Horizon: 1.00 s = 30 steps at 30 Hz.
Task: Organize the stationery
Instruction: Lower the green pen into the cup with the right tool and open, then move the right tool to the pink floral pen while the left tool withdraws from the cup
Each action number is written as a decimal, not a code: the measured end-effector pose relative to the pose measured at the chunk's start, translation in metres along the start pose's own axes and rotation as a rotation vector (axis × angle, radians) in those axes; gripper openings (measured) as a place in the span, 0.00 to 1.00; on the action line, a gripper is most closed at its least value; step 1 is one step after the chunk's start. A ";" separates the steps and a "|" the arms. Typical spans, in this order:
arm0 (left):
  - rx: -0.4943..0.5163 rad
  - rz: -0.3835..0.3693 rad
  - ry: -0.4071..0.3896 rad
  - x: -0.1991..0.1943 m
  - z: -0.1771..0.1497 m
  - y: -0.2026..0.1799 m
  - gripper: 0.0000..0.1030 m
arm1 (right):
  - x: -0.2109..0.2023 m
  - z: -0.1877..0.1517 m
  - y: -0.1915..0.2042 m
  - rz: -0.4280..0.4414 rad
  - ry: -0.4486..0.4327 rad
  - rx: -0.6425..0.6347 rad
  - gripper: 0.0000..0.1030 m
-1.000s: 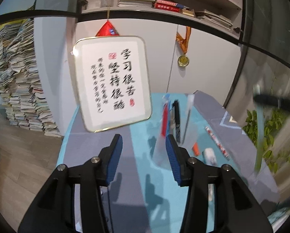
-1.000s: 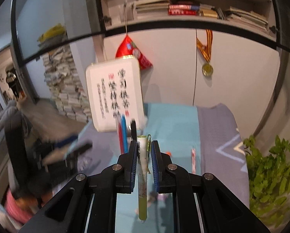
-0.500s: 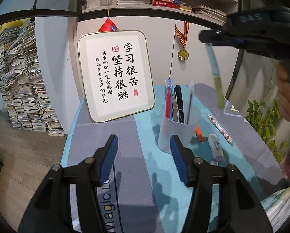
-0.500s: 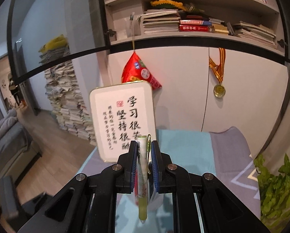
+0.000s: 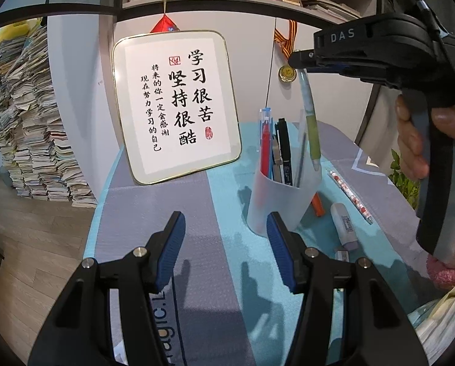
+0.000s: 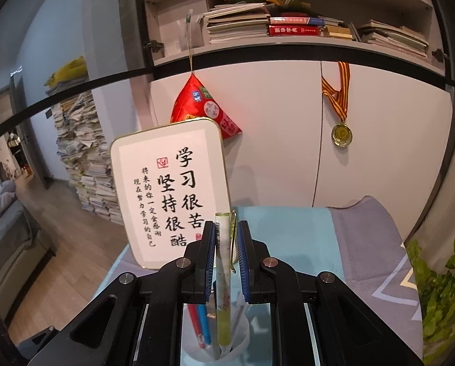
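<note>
Low in the middle of the left view, left gripper half open on nothing, just widened; right of it, see-through cup with pens; above, upper right, right gripper pinching green pen by its top, tip in the cup; light, stiff, smooth; loose pencil, eraser lower right.

Green pen hangs near-upright, tip inside translucent pen cup; cup upright on table, holding several pens.

cloth-covered table — pen cup, framed plaque; eraser, pencil
</note>
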<state>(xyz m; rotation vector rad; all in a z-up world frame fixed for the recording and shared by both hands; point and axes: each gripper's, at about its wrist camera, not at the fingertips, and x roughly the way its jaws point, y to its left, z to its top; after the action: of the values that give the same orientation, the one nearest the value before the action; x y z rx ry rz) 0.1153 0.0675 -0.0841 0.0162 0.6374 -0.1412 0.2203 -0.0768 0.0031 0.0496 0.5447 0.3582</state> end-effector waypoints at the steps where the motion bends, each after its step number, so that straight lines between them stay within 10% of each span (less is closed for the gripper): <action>1: 0.000 -0.001 0.004 0.001 0.000 0.000 0.52 | 0.002 -0.001 0.000 -0.003 -0.009 -0.005 0.14; 30: -0.004 -0.023 0.048 0.002 -0.002 -0.017 0.52 | -0.008 -0.054 -0.018 0.030 0.181 -0.018 0.14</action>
<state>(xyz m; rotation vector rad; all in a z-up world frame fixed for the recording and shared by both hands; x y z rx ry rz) 0.1133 0.0505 -0.0859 0.0082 0.6856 -0.1619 0.1914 -0.0988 -0.0418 0.0085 0.7204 0.3993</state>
